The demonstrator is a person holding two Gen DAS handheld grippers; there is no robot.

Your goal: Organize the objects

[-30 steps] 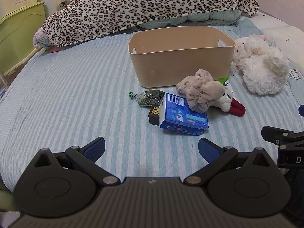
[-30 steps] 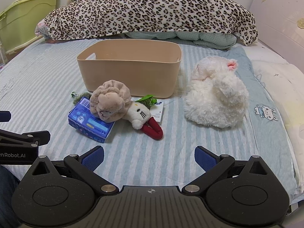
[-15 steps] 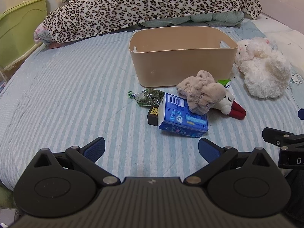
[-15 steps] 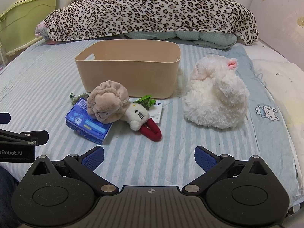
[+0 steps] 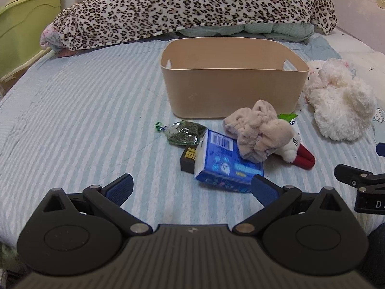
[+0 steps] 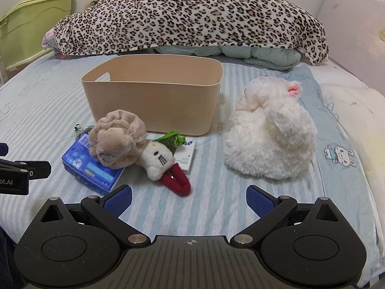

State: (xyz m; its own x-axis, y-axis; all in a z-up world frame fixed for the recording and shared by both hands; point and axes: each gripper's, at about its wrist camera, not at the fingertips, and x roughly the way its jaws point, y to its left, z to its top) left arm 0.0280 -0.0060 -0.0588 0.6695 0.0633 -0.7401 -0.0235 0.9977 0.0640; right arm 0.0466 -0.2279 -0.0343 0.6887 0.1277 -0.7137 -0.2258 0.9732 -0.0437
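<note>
- Both grippers empty, hovering over the striped bed sheet [image 5: 79, 120]. Left gripper [image 5: 191, 187]: fingers spread wide, nothing between them. Right gripper [image 6: 189, 198]: same, spread wide and clear of everything.
- Beige bin [image 5: 231, 82] sits upright mid-bed. What I can see of its inside looks empty, but the floor is mostly hidden by the near wall.
- Clutter is piled just in front of the bin: blue box with barcode [image 5: 223, 161], beige plush [image 5: 259, 132] lying on top of it, small white cat doll with red legs [image 6: 166, 166] touching the plush, clear bag of green stuff [image 5: 182, 132] and a small dark packet [image 5: 189, 157] tucked against the box's left side.
- In the right view there's also a green wrapper [image 6: 172, 138] and a white card or packet [image 6: 187, 155] behind the doll. Can't tell what they are.
- Big white fluffy plush [image 6: 269, 132] sits apart, right of the bin.
- My read: start of the job, pre-grasp approach, nothing binned yet.
- Next move, my call: right gripper goes for the cat doll or the beige plush, since they're on top and closest to it. Needs a forward reach and descent, then a close across the soft body.
- Left should wait on the blue box until the plush is off it; otherwise the pile shifts.
</note>
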